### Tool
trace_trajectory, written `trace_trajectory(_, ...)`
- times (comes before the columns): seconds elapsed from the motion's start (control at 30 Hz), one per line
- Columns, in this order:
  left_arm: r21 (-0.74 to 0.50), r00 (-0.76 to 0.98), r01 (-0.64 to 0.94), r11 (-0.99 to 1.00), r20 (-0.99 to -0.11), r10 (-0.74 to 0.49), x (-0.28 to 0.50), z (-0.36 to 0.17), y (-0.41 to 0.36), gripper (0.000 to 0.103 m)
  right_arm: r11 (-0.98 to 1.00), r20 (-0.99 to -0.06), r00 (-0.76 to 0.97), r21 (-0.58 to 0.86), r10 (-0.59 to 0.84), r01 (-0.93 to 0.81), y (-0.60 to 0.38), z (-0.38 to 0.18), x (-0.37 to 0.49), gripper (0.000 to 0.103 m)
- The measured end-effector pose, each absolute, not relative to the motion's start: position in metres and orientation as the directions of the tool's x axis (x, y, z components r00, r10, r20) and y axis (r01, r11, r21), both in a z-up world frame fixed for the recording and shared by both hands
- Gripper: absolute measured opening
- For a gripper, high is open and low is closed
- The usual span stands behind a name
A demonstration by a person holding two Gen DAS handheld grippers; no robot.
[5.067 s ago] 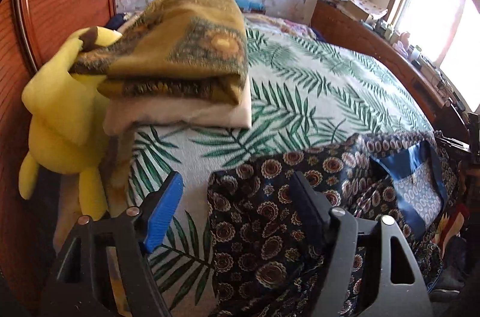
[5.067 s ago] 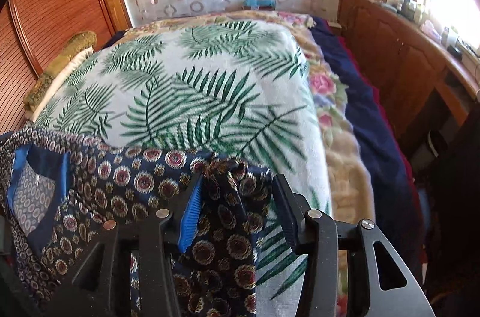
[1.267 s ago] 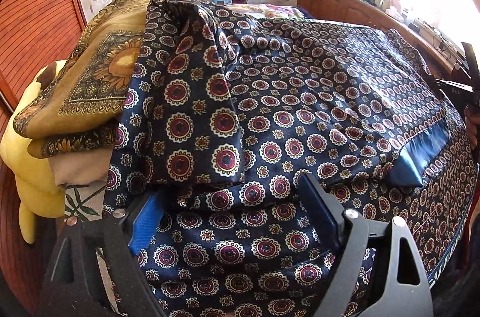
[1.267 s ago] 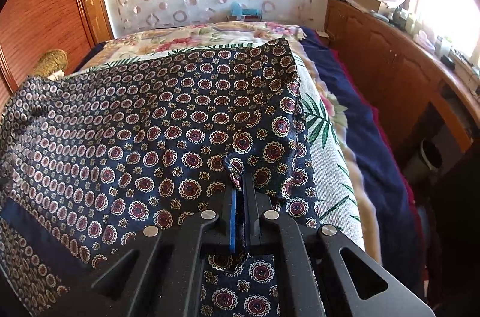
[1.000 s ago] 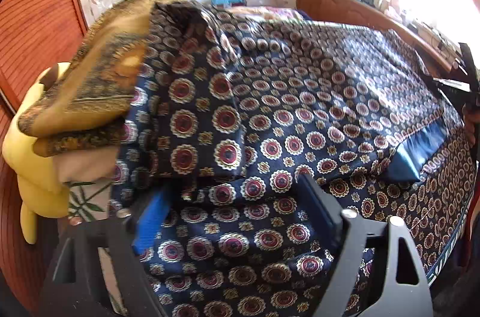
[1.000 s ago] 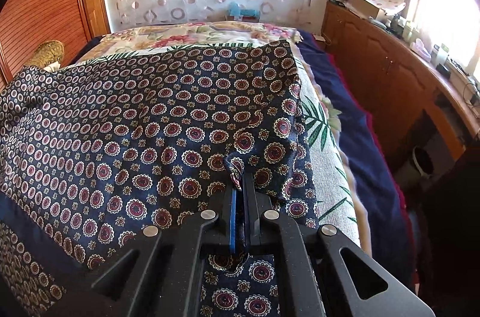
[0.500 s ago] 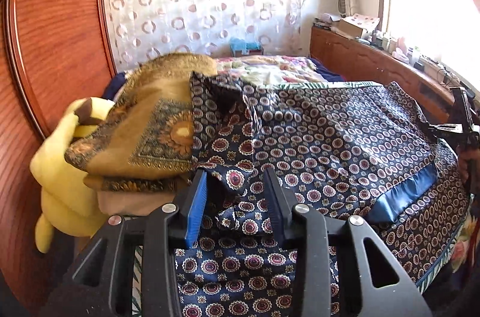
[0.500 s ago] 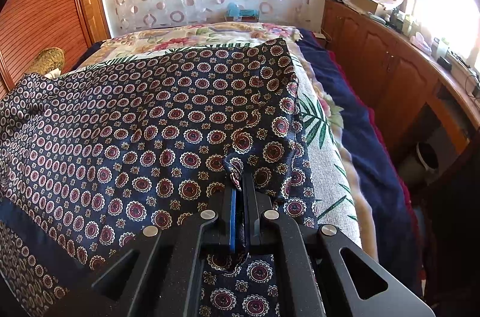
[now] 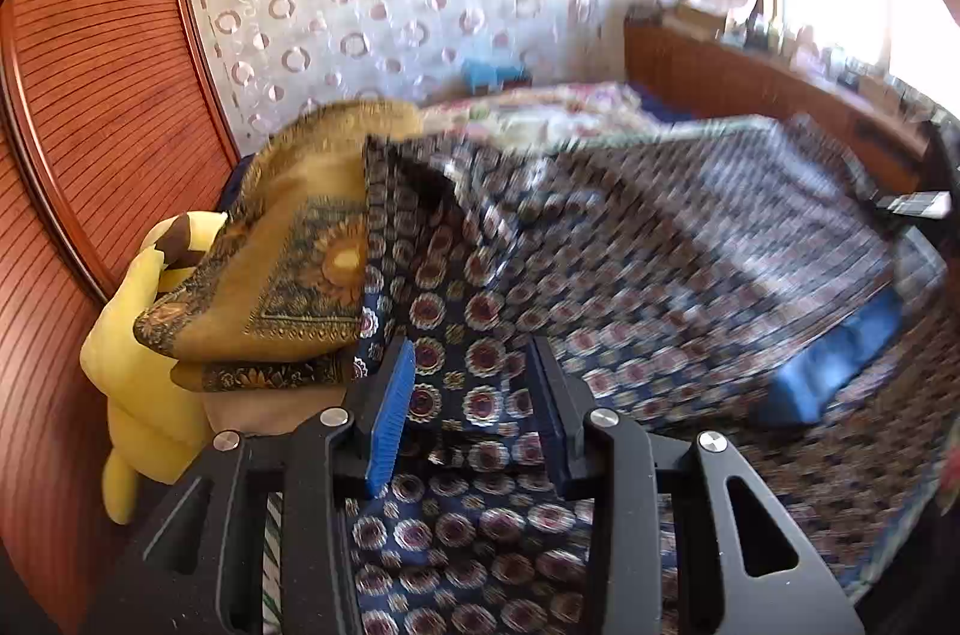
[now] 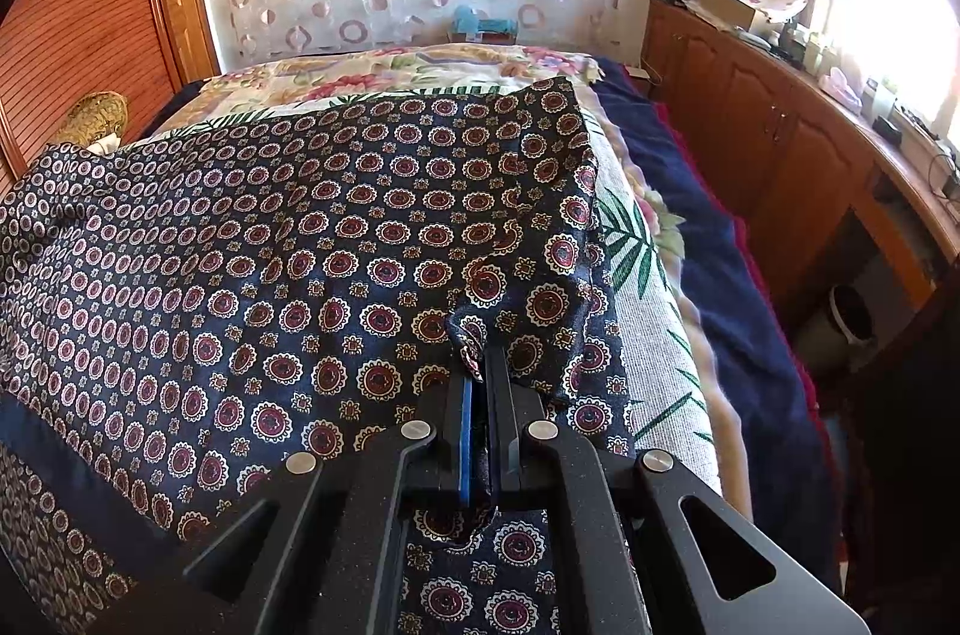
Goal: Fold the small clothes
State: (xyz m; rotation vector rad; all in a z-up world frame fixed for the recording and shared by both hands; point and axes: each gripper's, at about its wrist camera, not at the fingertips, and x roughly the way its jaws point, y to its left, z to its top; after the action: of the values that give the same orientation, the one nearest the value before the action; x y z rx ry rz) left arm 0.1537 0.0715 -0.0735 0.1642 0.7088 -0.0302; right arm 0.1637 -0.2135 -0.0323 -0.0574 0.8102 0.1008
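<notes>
On the bed [image 10: 672,383], navy patterned garment [image 10: 300,245], right hand-held gripper [image 10: 477,383] clamped on its fold, left hand-held gripper [image 9: 474,395] gripping bunched cloth.

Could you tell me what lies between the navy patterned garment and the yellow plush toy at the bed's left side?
In the left wrist view, a folded mustard-gold cloth lies between the navy patterned garment and the yellow plush toy.

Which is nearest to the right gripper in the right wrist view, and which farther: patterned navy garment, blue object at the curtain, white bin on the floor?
1. patterned navy garment: pinched in the right gripper.
2. white bin: floor, right.
3. blue object: far end, below the curtain.
</notes>
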Motion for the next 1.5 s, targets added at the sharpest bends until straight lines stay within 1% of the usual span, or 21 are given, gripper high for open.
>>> trace_trajectory(0.1,0.169,0.711,0.076,0.983,-0.7,0.066,0.169,-0.093,0.075,0.039,0.994,-0.725,0.685,-0.008,0.071,-0.112,-0.214,-0.033,0.165,0.003)
trace_trajectory(0.23,0.173,0.685,0.087,0.981,-0.726,0.067,0.173,-0.104,0.075,0.039,0.994,-0.724,0.686,-0.014,0.067,-0.112,-0.214,-0.034,0.165,0.003)
trace_trajectory(0.27,0.166,0.686,0.091,0.982,-0.725,0.059,0.172,-0.104,0.076,0.04,0.994,-0.724,0.686,-0.014,0.067,-0.112,-0.214,-0.034,0.165,0.003)
trace_trajectory(0.33,0.146,0.696,0.103,0.984,-0.718,0.033,0.168,-0.101,0.076,0.045,0.994,-0.723,0.687,-0.014,0.067,-0.112,-0.214,-0.034,0.165,0.003)
trace_trajectory(0.37,0.128,0.704,0.117,0.985,-0.71,0.009,0.166,-0.098,0.075,0.051,0.994,-0.723,0.687,-0.014,0.067,-0.111,-0.214,-0.034,0.165,0.003)
trace_trajectory(0.4,0.122,0.707,0.123,0.985,-0.707,-0.001,0.165,-0.098,0.075,0.052,0.994,-0.723,0.687,-0.015,0.066,-0.111,-0.214,-0.034,0.165,0.003)
trace_trajectory(0.47,0.136,0.7,0.119,0.984,-0.714,0.014,0.168,-0.098,0.073,0.052,0.994,-0.723,0.688,-0.02,0.063,-0.112,-0.214,-0.034,0.165,0.003)
trace_trajectory(0.57,0.19,0.699,0.093,0.977,-0.711,0.071,0.175,-0.102,0.073,0.052,0.993,-0.723,0.688,-0.026,0.059,-0.112,-0.213,-0.034,0.166,0.003)
trace_trajectory(0.63,0.198,0.693,0.094,0.976,-0.717,0.078,0.178,-0.105,0.076,0.032,0.993,-0.723,0.688,-0.025,0.06,-0.112,-0.213,-0.035,0.165,0.003)
trace_trajectory(0.67,0.201,0.688,0.081,0.976,-0.72,0.091,0.18,-0.105,0.078,0.007,0.993,-0.723,0.689,-0.024,0.06,-0.112,-0.213,-0.035,0.165,0.003)
trace_trajectory(0.7,0.196,0.695,0.072,0.978,-0.713,0.092,0.179,-0.103,0.082,0.003,0.993,-0.722,0.689,-0.023,0.061,-0.112,-0.213,-0.035,0.165,0.003)
trace_trajectory(0.83,0.113,0.735,0.061,0.992,-0.677,0.032,0.167,-0.082,0.095,0.003,0.993,-0.721,0.688,0.0,0.081,-0.116,-0.217,-0.034,0.166,0.003)
trace_trajectory(0.93,0.032,0.762,0.077,0.997,-0.646,-0.038,0.156,-0.061,0.101,0.002,0.99,-0.714,0.687,0.063,0.134,-0.128,-0.225,-0.033,0.165,0.001)
trace_trajectory(1.0,-0.021,0.768,0.096,0.995,-0.634,-0.087,0.151,-0.05,0.104,0.002,0.983,-0.697,0.693,0.112,0.182,-0.145,-0.23,-0.028,0.158,0.001)
trace_trajectory(1.17,-0.118,0.79,0.132,0.984,-0.587,-0.177,0.133,-0.025,0.113,0.002,0.976,-0.631,0.745,0.122,0.218,-0.182,-0.236,0.008,0.127,0.001)
trace_trajectory(1.27,-0.133,0.8,0.118,0.984,-0.575,-0.174,0.127,-0.02,0.123,0.002,0.975,-0.592,0.776,0.1,0.22,-0.2,-0.241,0.033,0.106,0.001)
trace_trajectory(1.37,-0.177,0.795,0.118,0.977,-0.573,-0.2,0.121,-0.023,0.134,0.002,0.971,-0.572,0.786,0.099,0.236,-0.22,-0.248,0.052,0.088,0.001)
trace_trajectory(1.5,-0.185,0.768,0.105,0.977,-0.609,-0.198,0.11,-0.044,0.142,0.002,0.966,-0.571,0.78,0.105,0.254,-0.238,-0.259,0.056,0.06,0.001)
